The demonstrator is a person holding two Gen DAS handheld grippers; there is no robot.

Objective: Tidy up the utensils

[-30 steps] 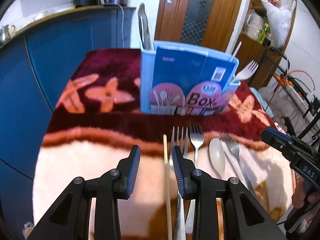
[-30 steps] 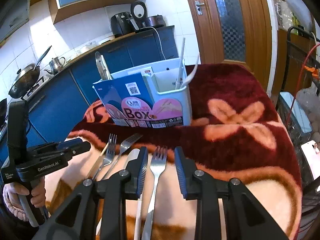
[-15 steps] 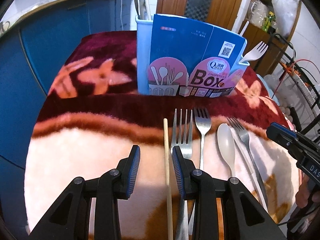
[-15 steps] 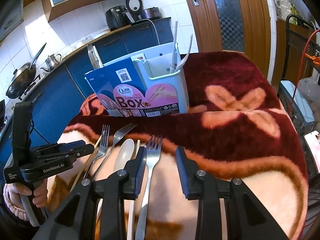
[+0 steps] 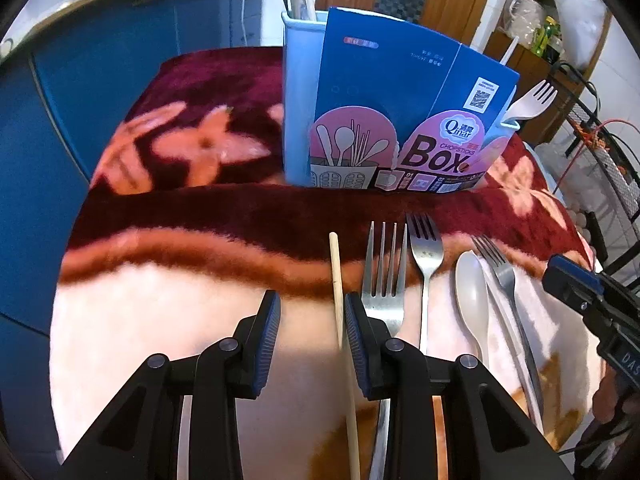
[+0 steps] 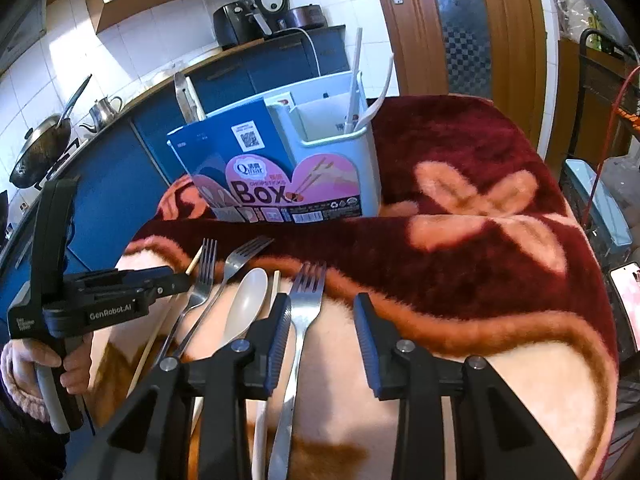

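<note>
A light blue utensil box [image 5: 300, 104] with a blue "Box" sleeve [image 6: 280, 184] stands upright on the patterned blanket. Before it lie a wooden chopstick [image 5: 338, 304], two metal forks [image 5: 384, 276] [image 5: 426, 256], a beige spoon [image 5: 472, 296] and a third fork [image 5: 500, 272]. My left gripper [image 5: 310, 332] is open, low over the blanket, with the chopstick just inside its right finger. My right gripper [image 6: 322, 332] is open, with a metal fork [image 6: 304, 304] lying beside its left finger. The spoon [image 6: 246, 304] lies left of that finger.
The box holds a white plastic fork [image 5: 528, 102], a white straw [image 6: 354, 76] and a metal utensil [image 6: 184, 96]. Blue kitchen cabinets [image 5: 120, 64] stand behind the table. A wooden door [image 6: 460, 28] and wire racks [image 5: 600, 152] are at the right.
Both grippers have moved forward and lower toward the utensils and the box. The chopstick now lies between my left fingers. Both stay open.
</note>
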